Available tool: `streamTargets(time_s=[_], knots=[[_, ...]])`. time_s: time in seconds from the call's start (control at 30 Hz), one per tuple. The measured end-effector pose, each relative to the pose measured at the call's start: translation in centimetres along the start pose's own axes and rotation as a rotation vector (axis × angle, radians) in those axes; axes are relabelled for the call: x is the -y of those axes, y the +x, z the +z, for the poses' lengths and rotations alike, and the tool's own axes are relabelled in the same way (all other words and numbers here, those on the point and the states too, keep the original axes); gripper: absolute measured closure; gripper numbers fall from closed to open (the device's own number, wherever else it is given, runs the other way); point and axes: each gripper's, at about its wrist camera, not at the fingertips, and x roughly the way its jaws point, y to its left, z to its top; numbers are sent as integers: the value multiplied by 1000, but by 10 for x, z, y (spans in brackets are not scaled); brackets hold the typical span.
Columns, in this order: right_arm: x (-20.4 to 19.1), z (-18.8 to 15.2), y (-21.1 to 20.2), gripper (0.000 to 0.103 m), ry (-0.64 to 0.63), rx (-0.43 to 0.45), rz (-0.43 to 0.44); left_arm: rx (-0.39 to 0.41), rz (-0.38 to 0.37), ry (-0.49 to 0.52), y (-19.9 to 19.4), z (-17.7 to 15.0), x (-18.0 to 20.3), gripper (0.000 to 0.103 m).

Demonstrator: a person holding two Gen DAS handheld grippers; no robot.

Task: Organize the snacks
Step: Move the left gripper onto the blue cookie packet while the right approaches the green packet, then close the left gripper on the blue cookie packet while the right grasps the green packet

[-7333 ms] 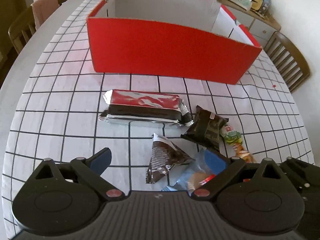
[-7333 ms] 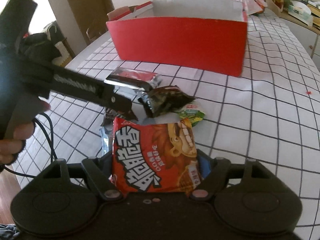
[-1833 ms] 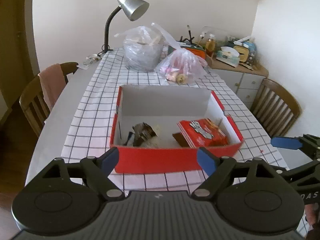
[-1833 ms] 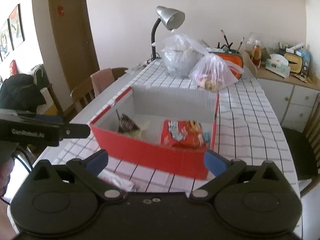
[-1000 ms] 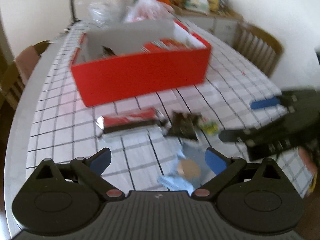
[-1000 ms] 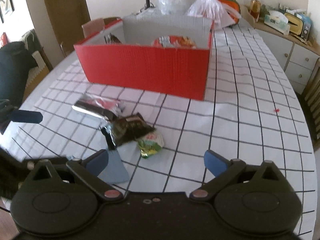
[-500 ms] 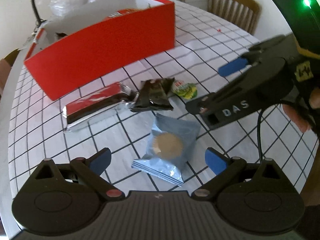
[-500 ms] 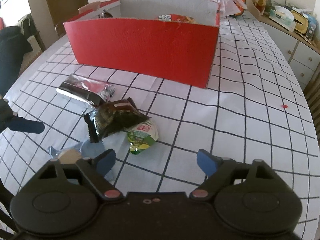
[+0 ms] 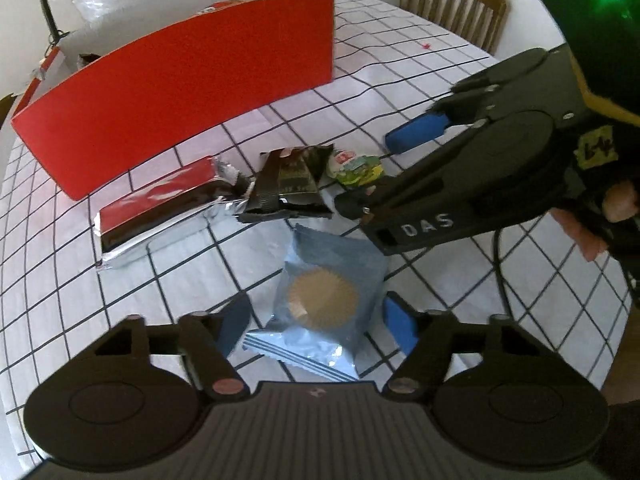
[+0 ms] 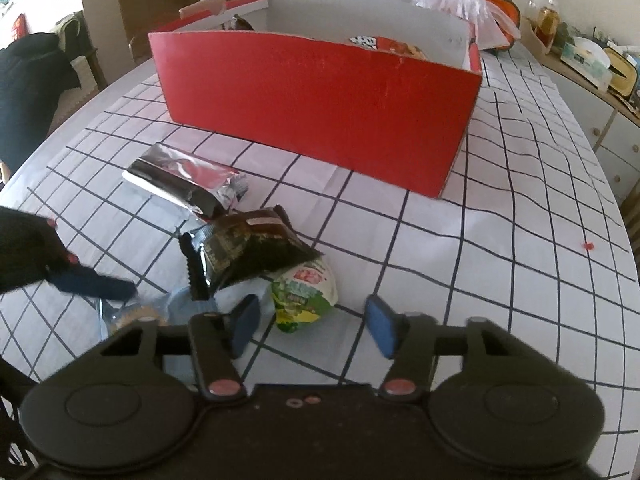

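While the blue cake packet lies flat on the checked tablecloth between the wide-spread fingers of the left gripper, the right gripper (also gaping) brackets the green snack; next comes closing, then lifting toward the red box.

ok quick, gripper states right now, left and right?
Left gripper: open, straddling the blue cookie packet, not clamped.
Right gripper: open, empty, by the green snack pouch.

Mostly hidden behind the red box wall: snacks inside. Partly covered by the dark packet: green snack and blue packet.
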Motion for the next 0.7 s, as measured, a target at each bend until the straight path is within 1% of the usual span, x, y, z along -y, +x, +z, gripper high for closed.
streamTargets(time_s=[0.07, 0.1, 0.17, 0.3, 0.53, 0.7], knots=[[0, 0, 0, 61, 0, 5, 3, 1, -13, 1, -1, 1, 2, 48], [0, 0, -1, 66, 1, 9, 2, 0, -17, 0, -2, 1, 2, 51], [2, -1, -2, 70, 13, 16, 5, 0, -18, -7, -1, 2, 3, 51], [3, -4, -4, 71, 29, 29, 1, 6, -12, -37, -2, 1, 0, 56], [6, -16, -24, 72, 61, 47, 10, 17, -15, -99, -7, -5, -2, 57], [9, -19, -43, 72, 85, 82, 16, 30, -15, -154, -14, -11, -5, 57]])
